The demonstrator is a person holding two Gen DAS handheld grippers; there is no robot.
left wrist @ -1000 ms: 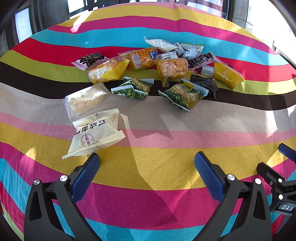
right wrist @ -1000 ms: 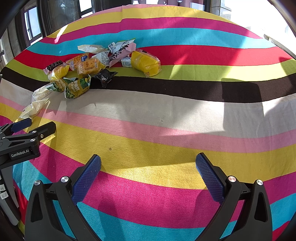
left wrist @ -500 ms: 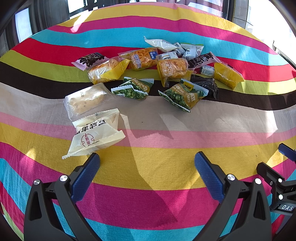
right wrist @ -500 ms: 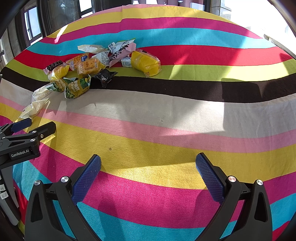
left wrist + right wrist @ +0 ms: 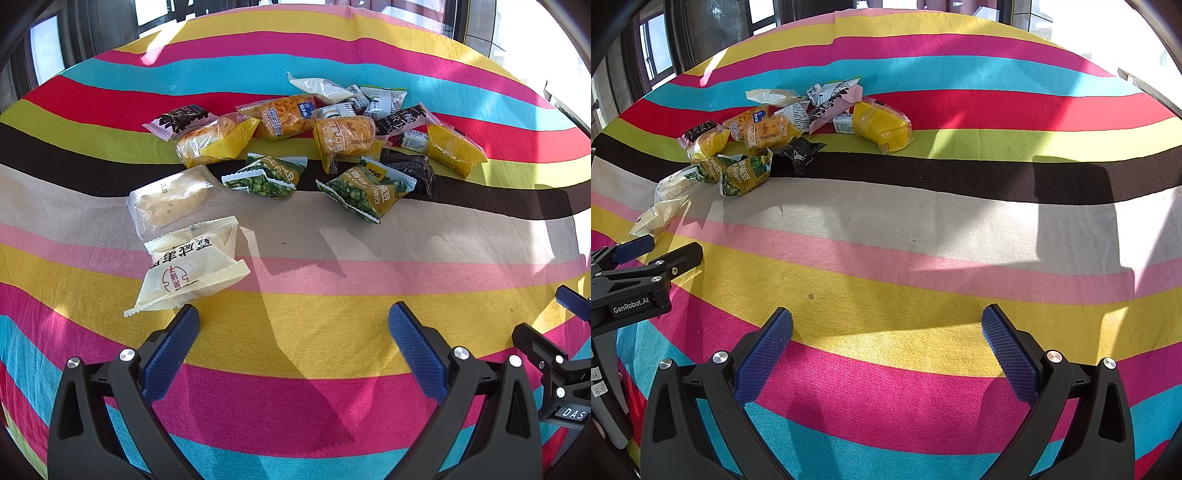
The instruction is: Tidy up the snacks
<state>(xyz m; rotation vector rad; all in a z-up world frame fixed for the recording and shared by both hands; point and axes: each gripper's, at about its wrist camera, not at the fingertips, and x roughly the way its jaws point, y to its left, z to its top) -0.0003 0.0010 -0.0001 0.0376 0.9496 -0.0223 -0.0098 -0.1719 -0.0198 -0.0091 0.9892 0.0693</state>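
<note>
Several wrapped snacks lie in a loose pile on the striped cloth. In the left wrist view a white pastry packet (image 5: pixel 190 267) lies nearest, just beyond my left gripper's left finger. Behind it are a clear pastry packet (image 5: pixel 173 199), two green pea bags (image 5: pixel 267 177) (image 5: pixel 365 192), orange cake packets (image 5: pixel 345 138) and a yellow packet (image 5: pixel 454 149). My left gripper (image 5: pixel 293 332) is open and empty. My right gripper (image 5: pixel 886 332) is open and empty over bare cloth, with the pile (image 5: pixel 764 140) far to its upper left.
The striped tablecloth (image 5: pixel 923 221) covers the whole table. The left gripper's side (image 5: pixel 639 280) shows at the left edge of the right wrist view. The right gripper's tip (image 5: pixel 554 354) shows at the right edge of the left wrist view. Windows lie beyond the far edge.
</note>
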